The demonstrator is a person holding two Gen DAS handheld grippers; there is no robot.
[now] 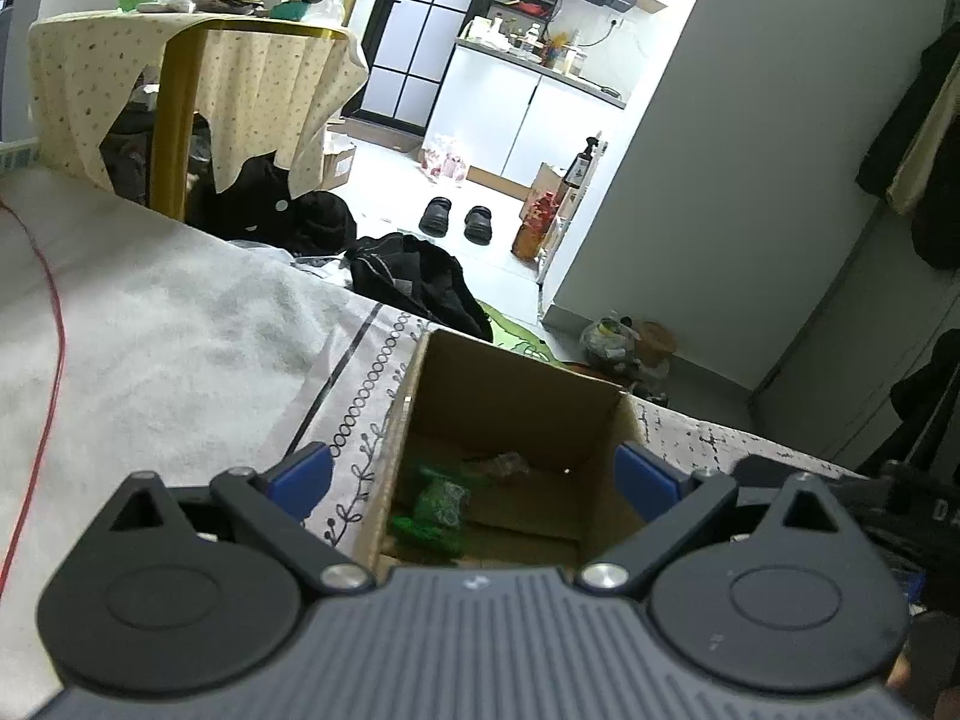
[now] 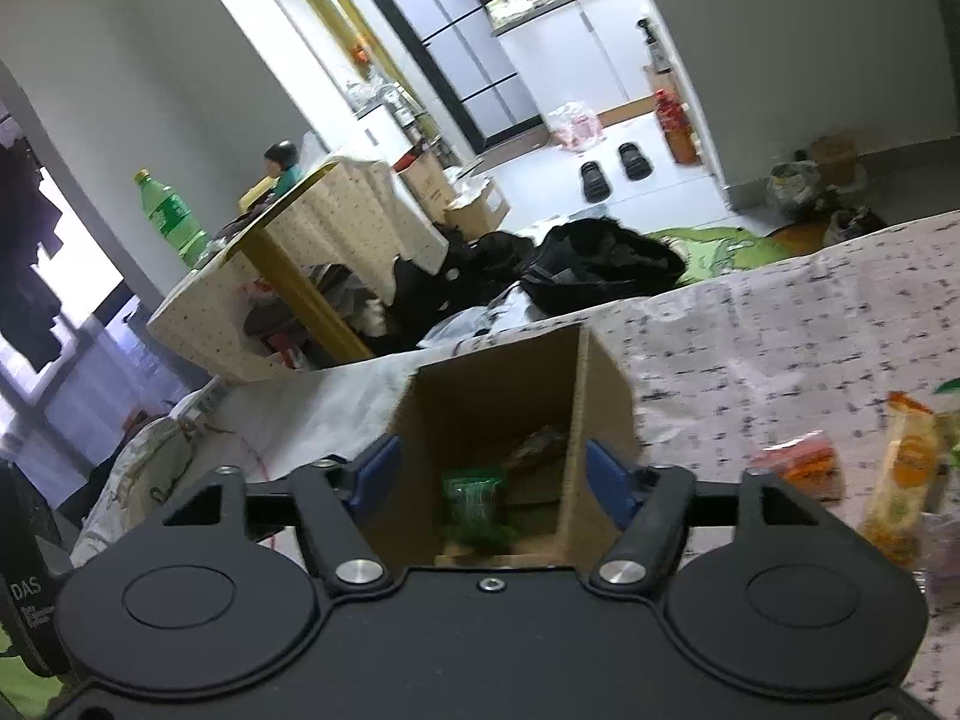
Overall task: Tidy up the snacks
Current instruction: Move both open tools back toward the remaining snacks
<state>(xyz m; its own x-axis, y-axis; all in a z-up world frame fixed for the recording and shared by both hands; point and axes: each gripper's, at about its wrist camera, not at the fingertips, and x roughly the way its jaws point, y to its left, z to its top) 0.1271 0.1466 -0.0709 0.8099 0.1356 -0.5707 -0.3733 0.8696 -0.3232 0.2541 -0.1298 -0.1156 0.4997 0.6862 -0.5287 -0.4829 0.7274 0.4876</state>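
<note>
Snacks — one green packet (image 2: 472, 501) in one cardboard box (image 2: 480, 402); both grippers' fingers (image 1: 303, 471) (image 2: 375, 471) spread, empty.

You saw two fisheye views with strong barrel distortion: walls and door frames bowed toward the dark vignetted corners. The brightest light came from the kitchen (image 1: 540, 60) beyond the doorway, whose white cabinets and floor were nearly overexposed. In the right wrist view a window (image 2: 78, 300) at the left edge glared pale blue. The cardboard box (image 1: 516, 396) held a shadowed interior (its contents looked soft and murky). Snack packets (image 2: 900, 474) at the right edge were smeared by blur.
</note>
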